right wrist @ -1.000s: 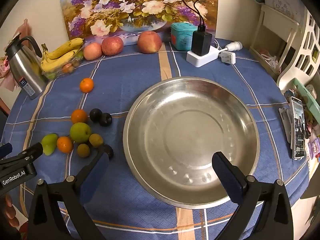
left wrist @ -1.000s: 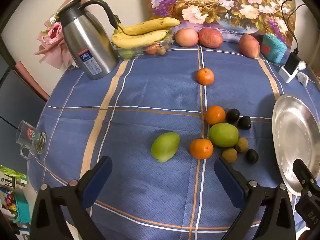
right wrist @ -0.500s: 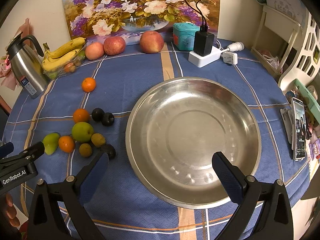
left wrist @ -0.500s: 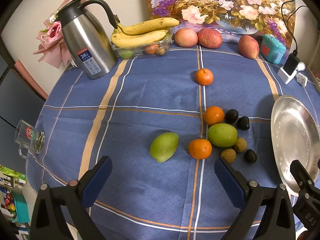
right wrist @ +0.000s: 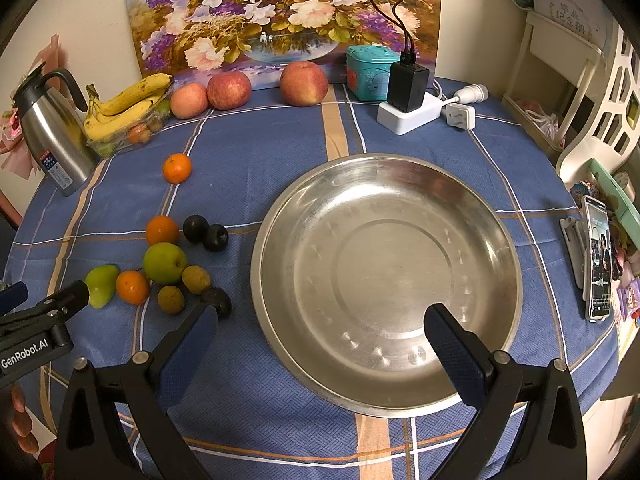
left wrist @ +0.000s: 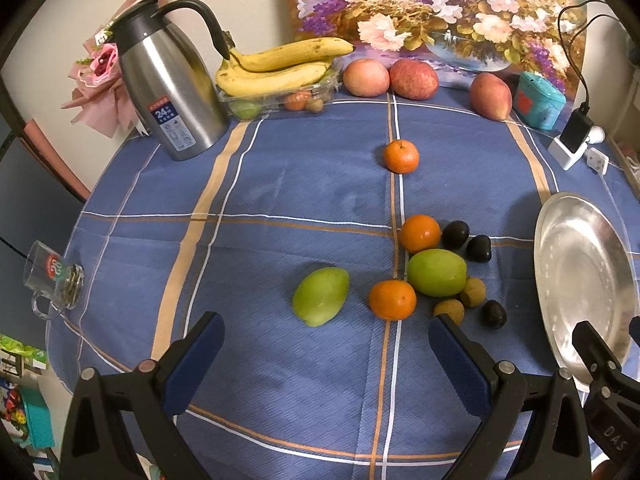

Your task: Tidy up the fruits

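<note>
Blue checked cloth [left wrist: 280, 184] covers a round table, and both tools hang low over its near edge. Nearest the left camera, the left gripper [left wrist: 326, 346] has its blue-padded jaws spread wide with nothing between them, pointed at the loose fruit. Just ahead of it lies a pale green mango [left wrist: 320, 296], then a small cluster: an orange [left wrist: 392, 300] touching a green apple [left wrist: 437, 273], two brownish longans [left wrist: 472, 291] beside the apple, a dark plum [left wrist: 493, 313] near the dish, a second orange [left wrist: 420, 233] behind the apple, and two more dark plums [left wrist: 455, 233] to its right. The right gripper [right wrist: 320, 330] is likewise wide open and empty, its jaws framing the near rim of a bare steel dish [right wrist: 384, 404] that sits right of the cluster. Farther back a lone mandarin [left wrist: 401, 156] rests apart from the rest on a white stripe. Against the wall stand a steel thermos jug [left wrist: 172, 92], a clear tray with bananas [left wrist: 280, 68] on top, three red apples [left wrist: 414, 79], a teal tin [right wrist: 370, 72], a white power strip with a black charger [right wrist: 408, 88] and a flower painting [right wrist: 280, 12]. A glass mug [left wrist: 54, 284] sits at the left edge, and a phone [right wrist: 598, 264] lies at the right.
</note>
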Action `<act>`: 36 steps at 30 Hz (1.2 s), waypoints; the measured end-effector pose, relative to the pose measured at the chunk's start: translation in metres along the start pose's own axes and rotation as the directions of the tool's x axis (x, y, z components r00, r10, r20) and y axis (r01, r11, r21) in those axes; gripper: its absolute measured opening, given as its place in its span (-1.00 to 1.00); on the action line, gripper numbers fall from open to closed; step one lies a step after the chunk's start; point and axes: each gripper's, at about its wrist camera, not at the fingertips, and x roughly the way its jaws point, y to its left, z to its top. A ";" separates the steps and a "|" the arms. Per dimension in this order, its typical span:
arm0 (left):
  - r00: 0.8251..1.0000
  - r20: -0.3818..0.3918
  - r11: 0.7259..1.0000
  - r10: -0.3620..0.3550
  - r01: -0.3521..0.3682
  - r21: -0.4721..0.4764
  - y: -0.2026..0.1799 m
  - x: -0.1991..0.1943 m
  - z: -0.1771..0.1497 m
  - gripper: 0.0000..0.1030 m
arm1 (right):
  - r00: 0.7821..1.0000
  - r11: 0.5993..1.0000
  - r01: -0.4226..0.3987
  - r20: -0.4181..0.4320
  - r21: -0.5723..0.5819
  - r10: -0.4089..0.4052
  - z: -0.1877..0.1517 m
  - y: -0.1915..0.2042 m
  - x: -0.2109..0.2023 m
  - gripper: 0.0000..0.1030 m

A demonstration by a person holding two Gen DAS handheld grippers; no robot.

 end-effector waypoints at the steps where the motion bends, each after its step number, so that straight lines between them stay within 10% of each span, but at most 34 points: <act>1: 1.000 0.001 1.000 -0.001 0.001 0.001 0.000 0.000 0.000 1.00 | 1.000 1.000 0.000 0.000 0.000 0.000 0.000 0.000 0.000 0.99; 36: 0.995 0.070 0.997 -0.073 0.072 0.028 0.001 -0.005 0.004 1.00 | 1.000 1.000 0.001 0.001 -0.015 -0.001 -0.001 0.004 0.001 0.99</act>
